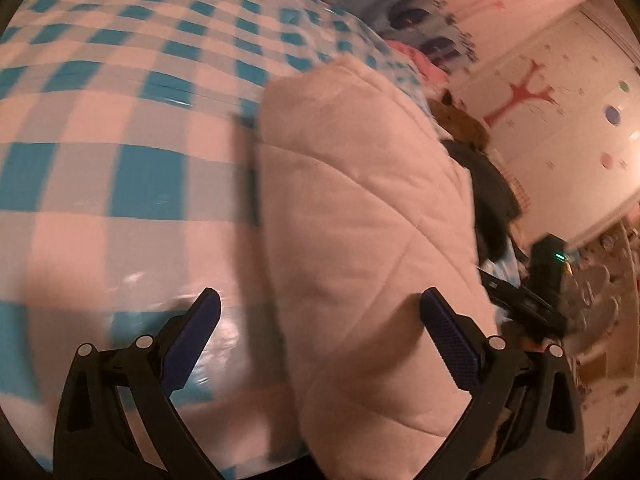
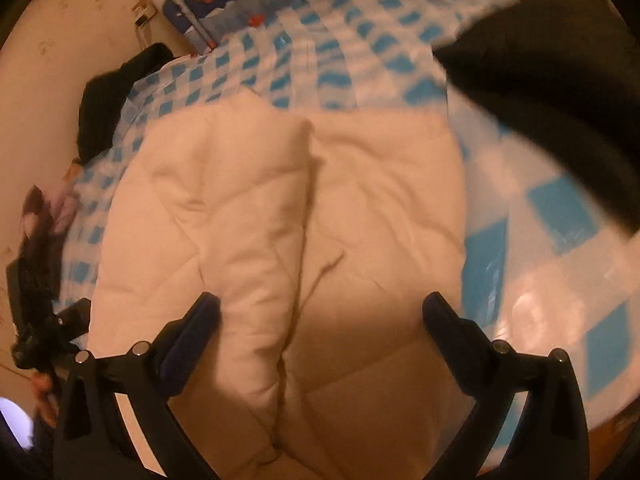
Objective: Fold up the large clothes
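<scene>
1. Quilted cream garment (image 2: 320, 240): its near end runs off the bottom edge of the right wrist view; the same in the left wrist view (image 1: 360, 220).
2. Dark cloth (image 2: 560, 92): smeared by motion blur and cut by the right rim, so what it is cannot be told.
3. Checked sheet (image 1: 120, 140): the squares are streaked with blur.
4. Black device (image 1: 548, 264) with a green light: partly hidden behind the garment, unidentifiable.

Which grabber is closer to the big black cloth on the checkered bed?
Probably the right. The right gripper hangs open over the cream quilted coat, with the black cloth just ahead to its right. The left gripper, also open, sees it beyond the coat.
</scene>
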Demonstrator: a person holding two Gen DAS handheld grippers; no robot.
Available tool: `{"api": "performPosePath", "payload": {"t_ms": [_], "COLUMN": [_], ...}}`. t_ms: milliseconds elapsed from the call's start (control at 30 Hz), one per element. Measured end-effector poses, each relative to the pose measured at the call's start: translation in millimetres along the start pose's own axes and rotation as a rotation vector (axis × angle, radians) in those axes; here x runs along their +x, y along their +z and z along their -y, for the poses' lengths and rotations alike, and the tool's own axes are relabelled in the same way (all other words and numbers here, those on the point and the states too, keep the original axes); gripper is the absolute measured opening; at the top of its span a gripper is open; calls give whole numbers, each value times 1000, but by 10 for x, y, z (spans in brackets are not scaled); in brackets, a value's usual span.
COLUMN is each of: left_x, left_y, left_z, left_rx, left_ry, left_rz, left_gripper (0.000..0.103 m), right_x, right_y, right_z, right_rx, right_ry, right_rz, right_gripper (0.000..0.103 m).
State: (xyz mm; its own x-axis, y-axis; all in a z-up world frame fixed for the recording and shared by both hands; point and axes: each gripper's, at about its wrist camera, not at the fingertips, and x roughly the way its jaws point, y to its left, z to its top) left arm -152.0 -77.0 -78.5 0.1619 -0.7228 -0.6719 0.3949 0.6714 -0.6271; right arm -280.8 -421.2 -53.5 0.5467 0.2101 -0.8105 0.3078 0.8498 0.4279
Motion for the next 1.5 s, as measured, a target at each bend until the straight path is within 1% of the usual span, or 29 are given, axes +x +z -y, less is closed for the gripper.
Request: {"api": "performPosePath", "payload": {"t_ms": [67,100,200,267,300,333,367,433,467,533,567,633,700,767,833,867,900,933,1000,1067,1133,1233,1300,1333,1367,1400,1467,1500], "left_x": [186,255,305,374,389,422,468,519,554,598,594,606,602,652,659,657,623,592,513,439,326,61,-192,-320,-434,-565,-832,-989], "left_y": [-3,4,54,96,122,136,148,187,203,236,246,255,270,302,305,295,294,255,179,124,159,245,270,334,349,362,482,562], "left_z": [75,114,115,73,59,69,103,117,143,196,215,279,262,265,359,504,640,808,1102,1384,1505,1481,1312,1185,1054,898,568,357], "left_rx": [-3,7,12,-20,-30,-34,-32,-32,-35,-38,-35,-13,-16,-26,-7,46,99,174,316,445,509,541,533,515,496,470,403,364], "left_ry": [-55,-55,-64,-96,-105,-109,-108,-106,-102,-93,-90,-72,-70,-61,-32,13,57,108,198,267,311,357,386,407,421,438,471,490], "left_rz": [-63,-80,-78,-102,-111,-117,-124,-130,-134,-144,-146,-154,-162,-167,-156,-131,-99,-59,22,83,122,167,191,209,218,227,250,268], "left_gripper": [96,96,96,96,96,96,96,97,97,97,97,97,97,97,97,96,95,94,86,84,81,80,80,80,80,80,80,80], "right_x": [-38,-90,-322,-449,-464,-456,-400,-289,-165,30,111,124,98,163,220,242,244,244,236,258,290,398,537,603,739,839,1104,1279], "right_y": [-32,-53,-79,-35,-24,-1,14,13,-8,-55,-67,-66,-44,-33,-52,-40,-39,-32,-46,-79,-81,-27,91,131,215,277,394,462], "right_z": [-4,-21,17,220,314,442,586,693,739,744,724,684,700,671,602,579,557,551,486,344,255,-49,-427,-562,-828,-996,-1415,-1686], "right_rx": [8,9,8,51,84,129,187,232,274,335,339,320,324,324,324,324,335,341,338,327,335,307,251,233,197,177,133,110], "right_ry": [-6,-12,-18,-37,-39,-11,64,121,217,373,412,388,391,390,372,364,371,391,442,470,512,573,592,594,601,610,631,644], "right_rz": [12,25,74,98,95,83,55,20,-25,-103,-132,-121,-105,-128,-142,-149,-150,-146,-126,-103,-84,-80,-89,-97,-115,-128,-162,-181], "right_gripper": [97,97,97,97,97,97,97,97,97,97,98,97,97,98,98,98,98,98,98,98,98,98,98,98,98,98,98,98]}}
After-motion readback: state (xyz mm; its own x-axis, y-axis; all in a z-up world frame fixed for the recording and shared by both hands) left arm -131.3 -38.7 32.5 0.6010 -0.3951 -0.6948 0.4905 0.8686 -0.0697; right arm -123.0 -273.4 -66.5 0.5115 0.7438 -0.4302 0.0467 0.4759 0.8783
